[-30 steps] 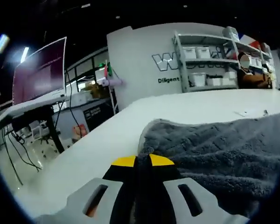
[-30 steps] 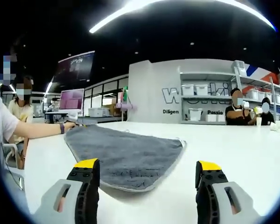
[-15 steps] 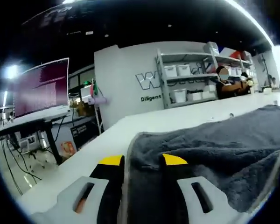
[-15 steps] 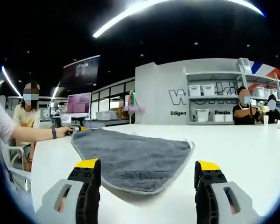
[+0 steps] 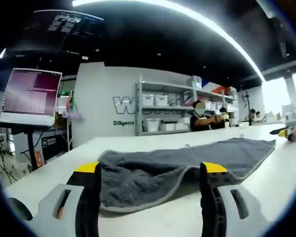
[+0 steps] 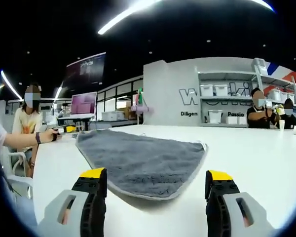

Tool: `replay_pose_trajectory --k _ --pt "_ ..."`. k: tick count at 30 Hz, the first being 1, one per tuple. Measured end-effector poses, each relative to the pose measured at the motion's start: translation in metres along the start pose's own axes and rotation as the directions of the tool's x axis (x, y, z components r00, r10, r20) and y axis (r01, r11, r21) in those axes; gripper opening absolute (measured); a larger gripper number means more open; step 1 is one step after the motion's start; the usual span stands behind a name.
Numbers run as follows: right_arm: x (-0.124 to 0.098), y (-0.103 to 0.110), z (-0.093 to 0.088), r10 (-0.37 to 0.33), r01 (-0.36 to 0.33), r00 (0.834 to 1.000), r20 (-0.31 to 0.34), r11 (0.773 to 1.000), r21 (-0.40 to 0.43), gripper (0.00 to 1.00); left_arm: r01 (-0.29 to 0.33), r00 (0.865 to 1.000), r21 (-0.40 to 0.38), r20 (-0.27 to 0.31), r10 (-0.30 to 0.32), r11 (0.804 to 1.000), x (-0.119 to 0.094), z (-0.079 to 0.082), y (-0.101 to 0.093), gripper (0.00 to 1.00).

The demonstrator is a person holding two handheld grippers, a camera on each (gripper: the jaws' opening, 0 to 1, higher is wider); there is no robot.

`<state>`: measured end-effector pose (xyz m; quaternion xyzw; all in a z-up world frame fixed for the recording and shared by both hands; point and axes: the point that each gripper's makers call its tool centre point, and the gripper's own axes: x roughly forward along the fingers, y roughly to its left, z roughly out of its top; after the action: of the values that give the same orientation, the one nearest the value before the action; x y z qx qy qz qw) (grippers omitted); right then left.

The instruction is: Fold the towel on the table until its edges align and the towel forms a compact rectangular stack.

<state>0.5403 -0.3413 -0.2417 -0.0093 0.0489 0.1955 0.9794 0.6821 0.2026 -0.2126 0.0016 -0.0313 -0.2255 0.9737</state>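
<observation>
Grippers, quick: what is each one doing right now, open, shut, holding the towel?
Left gripper: open, holding nothing; the grey towel lies just beyond its jaws.
Right gripper: open, holding nothing; towel's near edge lies ahead of its jaws.

Towel [image 5: 187, 165] [image 6: 145, 160]: dark grey plush, paler grey binding along hem. Table [image 5: 266, 197] [image 6: 266, 163]: plain white. Left gripper [image 5: 150, 170]: black jaws, yellow tips, light grey shells. Right gripper [image 6: 155, 175]: same black, yellow, grey scheme. Back wall [image 5: 96, 118] [image 6: 167, 94]: pale grey, dark outlined lettering. Shelving [image 5: 163, 111] [image 6: 224, 103]: grey frame, white bins. Monitor [image 5: 29, 94]: pinkish-purple screen. Ceiling [image 6: 187, 34]: black, white light strips.
</observation>
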Motion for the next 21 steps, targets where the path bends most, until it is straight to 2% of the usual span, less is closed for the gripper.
replay_pose_trajectory --k 3,5,8,11,17,19,21 --pt "0.003 0.005 -0.006 0.018 -0.018 0.999 -0.032 1.0 -0.01 0.83 0.081 0.996 0.008 -0.038 -0.08 0.997 -0.014 -0.006 -0.02 0.97" --pt "0.003 0.01 -0.006 0.04 -0.04 0.999 -0.033 0.999 -0.005 0.84 0.132 0.987 0.033 -0.094 -0.129 0.991 -0.026 -0.014 -0.033 0.99" --pt "0.005 0.011 -0.002 0.073 -0.073 0.997 -0.012 0.997 0.017 0.84 0.162 0.983 0.035 -0.093 -0.158 0.986 -0.035 -0.013 -0.043 0.99" --pt "0.008 0.011 0.004 0.092 -0.093 0.996 0.018 0.995 0.04 0.84 0.178 0.98 0.028 -0.1 -0.174 0.984 -0.038 -0.014 -0.047 0.99" --pt "0.036 -0.002 0.01 0.086 -0.089 0.995 0.04 0.994 0.068 0.81 0.164 0.978 0.006 -0.129 -0.161 0.987 -0.039 -0.019 -0.046 0.99" --pt "0.045 -0.005 0.012 0.087 -0.09 0.995 0.042 0.993 0.07 0.81 0.162 0.979 0.001 -0.126 -0.16 0.987 -0.04 -0.018 -0.045 0.99" --pt "0.061 -0.012 0.012 0.085 -0.088 0.996 0.039 0.993 0.079 0.81 0.166 0.981 -0.01 -0.097 -0.166 0.986 -0.041 -0.013 -0.046 0.99"
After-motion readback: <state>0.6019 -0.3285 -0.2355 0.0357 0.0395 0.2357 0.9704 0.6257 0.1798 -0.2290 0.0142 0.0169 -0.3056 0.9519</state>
